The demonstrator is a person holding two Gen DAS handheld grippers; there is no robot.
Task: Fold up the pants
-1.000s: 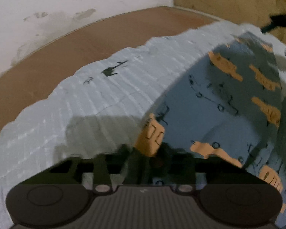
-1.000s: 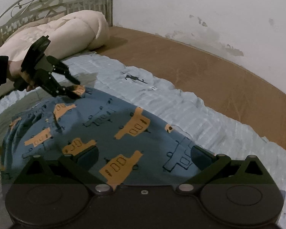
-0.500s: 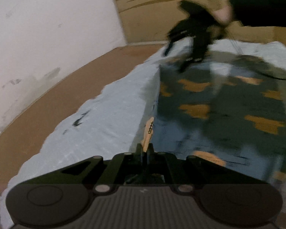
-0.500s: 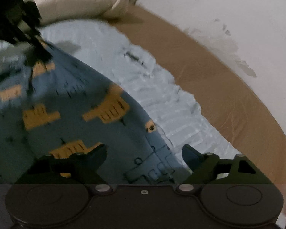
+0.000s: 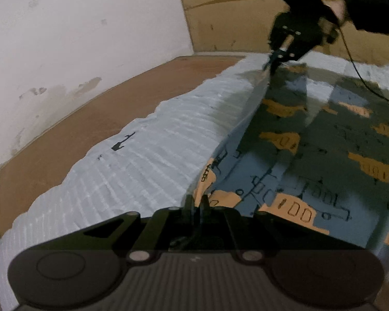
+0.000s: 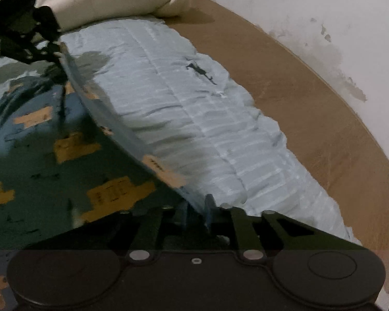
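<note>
Left wrist view, pants [image 5: 311, 155] print shows "100", no brand

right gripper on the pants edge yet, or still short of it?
Touching. The right wrist view shows the right gripper with its fingers shut on the pants edge, fabric running taut from between them.

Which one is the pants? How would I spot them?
Find the brown bed board beside the white wall, then the pale blue ribbed quilt on it. The pants are the darker blue cloth there, the only thing printed with orange vehicles.
</note>
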